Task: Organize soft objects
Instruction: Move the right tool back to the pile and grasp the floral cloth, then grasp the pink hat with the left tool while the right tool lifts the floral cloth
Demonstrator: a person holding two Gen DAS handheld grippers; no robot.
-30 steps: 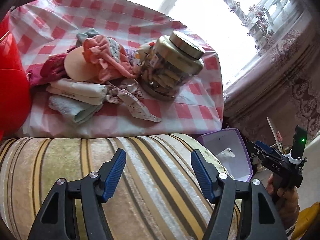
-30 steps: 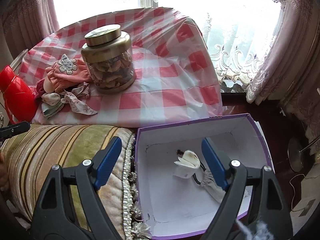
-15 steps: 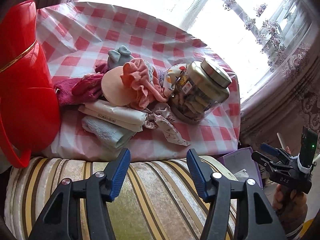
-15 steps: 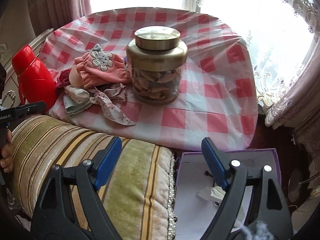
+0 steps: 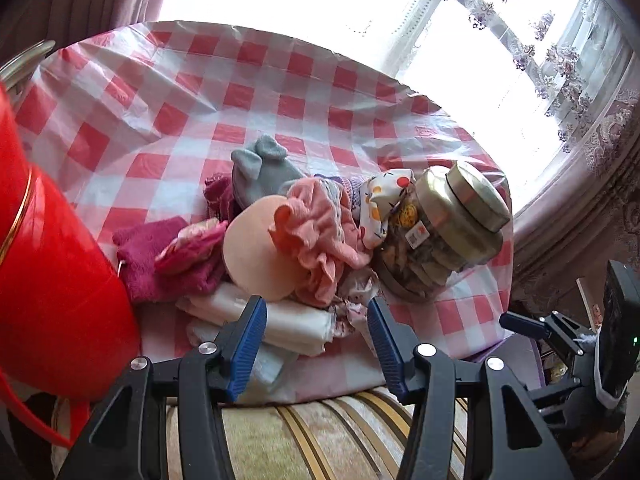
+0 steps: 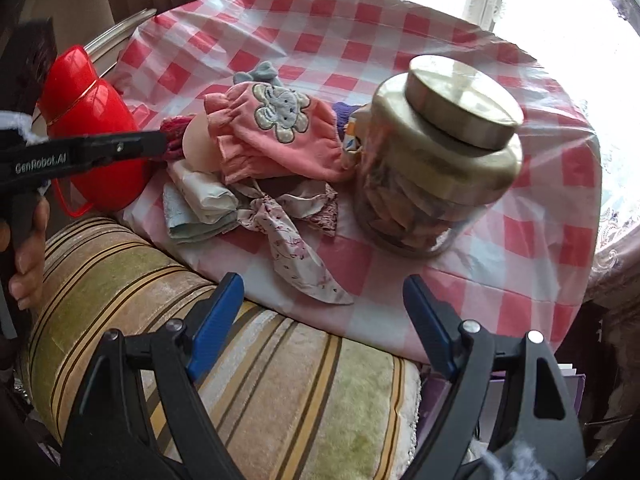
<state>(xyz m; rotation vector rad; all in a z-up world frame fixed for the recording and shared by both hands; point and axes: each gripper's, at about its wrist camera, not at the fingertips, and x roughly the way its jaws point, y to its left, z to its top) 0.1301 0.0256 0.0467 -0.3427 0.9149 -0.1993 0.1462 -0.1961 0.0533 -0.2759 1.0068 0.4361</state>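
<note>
Pink cloth tops the pile of soft things (image 6: 256,168) heaped on the near left part of the counter (image 6: 400,36), which wears a red-and-white checked cover. A frilled pink cap (image 6: 280,136) with a flower patch lies uppermost; under it sit a round peach pad (image 5: 256,252), folded white cloths (image 5: 280,320), a magenta towel (image 5: 160,256), a grey knitted piece (image 5: 260,172) at the back and a floral ribbon (image 6: 296,248) trailing toward the near edge. Just right of the heap, touching it, stands a glass jar (image 6: 432,168) with a brass-coloured lid; to the left is a red jug (image 6: 92,128). A striped cushion (image 6: 240,380) lies below the counter's near edge.

Left claw (image 5: 316,344) hovers at the near side of the heap, its jaws having just been closing to a middling gap, with nothing pressed between them though the white cloths show behind. Right claw (image 6: 320,320) hangs over the cushion with its jaws wide and empty, aimed at the ribbon's tip.

Judging by this, the step in hand is the reach for the next piece. That move would call for going lower and forward until one layer alone sits between the pads, then pinching; the loose stack could drag neighbours along, and the jar stands close enough to be nudged.
</note>
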